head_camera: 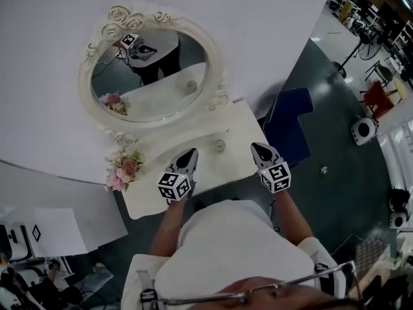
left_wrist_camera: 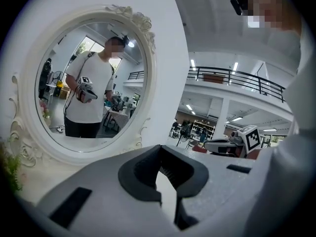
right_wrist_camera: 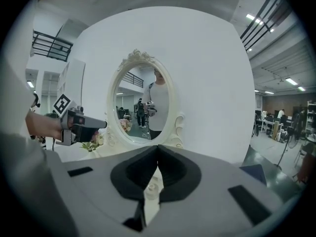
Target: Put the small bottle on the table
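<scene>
The small bottle stands on the table before the mirror.

White curved wall straight ahead of left gripper & right gripper. Oval mirror w/ ornate white frame ahead-left of both. Pink flowers just left of left gripper. Blue seat right of right gripper, on dark floor. Ceiling strip lights lit; railed balcony far beyond.

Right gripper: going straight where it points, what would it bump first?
Probably the small bottle, which shows dead ahead beyond the shut fingers of the right gripper. Depth is unclear; it might pass over and reach the oval mirror.
</scene>
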Action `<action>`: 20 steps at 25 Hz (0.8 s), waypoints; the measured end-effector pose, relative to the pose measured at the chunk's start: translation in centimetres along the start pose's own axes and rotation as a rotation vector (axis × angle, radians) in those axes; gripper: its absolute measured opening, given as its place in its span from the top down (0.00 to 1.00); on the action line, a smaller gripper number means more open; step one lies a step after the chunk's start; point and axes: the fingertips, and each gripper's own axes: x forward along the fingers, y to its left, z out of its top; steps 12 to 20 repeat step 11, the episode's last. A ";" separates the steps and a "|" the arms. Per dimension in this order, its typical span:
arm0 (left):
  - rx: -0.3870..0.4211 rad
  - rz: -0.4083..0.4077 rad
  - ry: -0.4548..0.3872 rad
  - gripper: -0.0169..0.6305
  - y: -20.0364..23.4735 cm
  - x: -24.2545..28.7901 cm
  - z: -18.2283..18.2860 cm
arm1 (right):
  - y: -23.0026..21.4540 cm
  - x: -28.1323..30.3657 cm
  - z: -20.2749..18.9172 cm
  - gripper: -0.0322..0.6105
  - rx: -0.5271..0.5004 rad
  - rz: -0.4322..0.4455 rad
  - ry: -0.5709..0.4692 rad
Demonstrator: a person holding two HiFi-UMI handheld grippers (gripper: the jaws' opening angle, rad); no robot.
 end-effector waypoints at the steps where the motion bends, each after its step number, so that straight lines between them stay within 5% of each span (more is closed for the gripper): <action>1: -0.001 0.002 0.000 0.97 0.0 0.1 0.0 | 0.0 0.1 0.0 0.94 0.000 0.001 0.000; 20: -0.044 -0.007 0.011 0.97 0.2 0.1 -0.6 | 0.7 0.2 -0.1 0.94 -0.043 0.008 0.004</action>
